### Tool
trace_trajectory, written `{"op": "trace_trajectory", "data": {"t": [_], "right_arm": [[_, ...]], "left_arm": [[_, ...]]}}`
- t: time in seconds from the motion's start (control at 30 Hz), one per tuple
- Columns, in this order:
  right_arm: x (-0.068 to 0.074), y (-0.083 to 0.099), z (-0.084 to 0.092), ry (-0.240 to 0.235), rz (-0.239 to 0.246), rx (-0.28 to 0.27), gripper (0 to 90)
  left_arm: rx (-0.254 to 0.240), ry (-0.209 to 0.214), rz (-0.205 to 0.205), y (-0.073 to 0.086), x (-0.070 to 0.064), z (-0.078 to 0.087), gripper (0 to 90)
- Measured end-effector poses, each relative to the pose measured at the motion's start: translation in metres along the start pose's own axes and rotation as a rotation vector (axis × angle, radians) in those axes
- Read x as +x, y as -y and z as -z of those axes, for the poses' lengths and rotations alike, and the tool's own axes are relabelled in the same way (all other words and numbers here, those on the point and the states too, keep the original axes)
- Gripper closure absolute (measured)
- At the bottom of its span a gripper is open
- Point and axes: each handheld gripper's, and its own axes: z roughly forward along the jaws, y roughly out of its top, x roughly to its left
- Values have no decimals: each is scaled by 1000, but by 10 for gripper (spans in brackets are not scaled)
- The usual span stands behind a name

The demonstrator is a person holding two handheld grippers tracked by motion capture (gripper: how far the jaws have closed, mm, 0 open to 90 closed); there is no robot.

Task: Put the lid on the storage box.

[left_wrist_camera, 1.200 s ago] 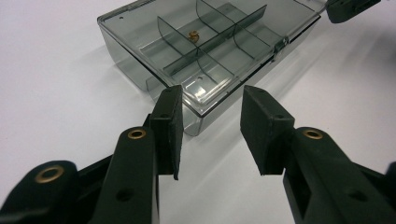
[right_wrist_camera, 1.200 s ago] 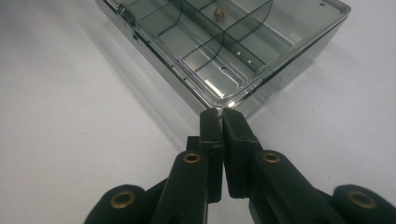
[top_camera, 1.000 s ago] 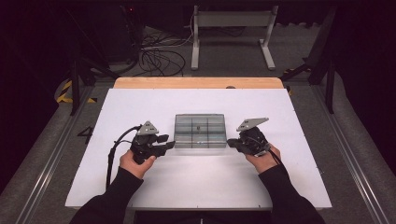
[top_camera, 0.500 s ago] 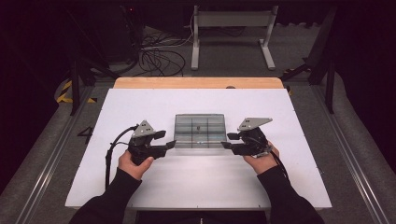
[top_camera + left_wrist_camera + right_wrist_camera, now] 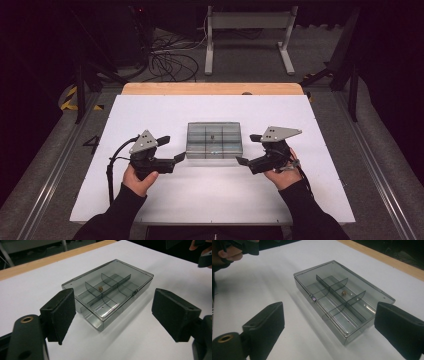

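Your left tool (image 5: 176,159) and your right tool (image 5: 242,161) sit on either side of the clear box (image 5: 214,140), which lies flat in the middle of the white counter (image 5: 165,200). Both tools have just been opening, and now their jaws stand wide apart with nothing between them. Neither one touches the box.

The box looks light and stiff, made of smooth see-through plastic, so it may slide on the counter if you push it from one side. It could slip in a grip too (the walls are shiny). Its lid is shut. I think the best place to hold it is by the short ends, one tool on each, or across the low side walls. Squeeze gently, because thin plastic can crack.

From above, you see both hands and how the box sits evenly between them, but the inside is just a grey grid. The left gripper view shows the box (image 5: 107,292) close up, with its thin walls making small rooms and a tiny brass-coloured thing (image 5: 100,288) in a middle one. It also shows a little catch (image 5: 135,292) on the long side. The right gripper view shows the box (image 5: 342,300) from the other end, with the same tiny piece (image 5: 343,292) and the catch (image 5: 313,298) facing your hands.
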Motion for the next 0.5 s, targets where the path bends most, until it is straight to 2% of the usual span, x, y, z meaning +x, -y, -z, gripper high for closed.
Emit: {"op": "trace_trajectory", "data": {"t": [0.03, 0.27, 0.37, 0.5], "right_arm": [[1, 0, 2, 0, 2, -7, 79], [4, 4, 17, -2, 8, -50, 44], [3, 9, 22, 0, 10, -58, 39], [3, 18, 26, 5, 9, -72, 29]], "left_arm": [[-1, -13, -18, 1, 0, 2, 194], [-18, -29, -21, 8, 1, 16, 182], [-23, -25, -9, 13, 0, 21, 176], [-22, -32, -12, 21, -2, 27, 170]]}}
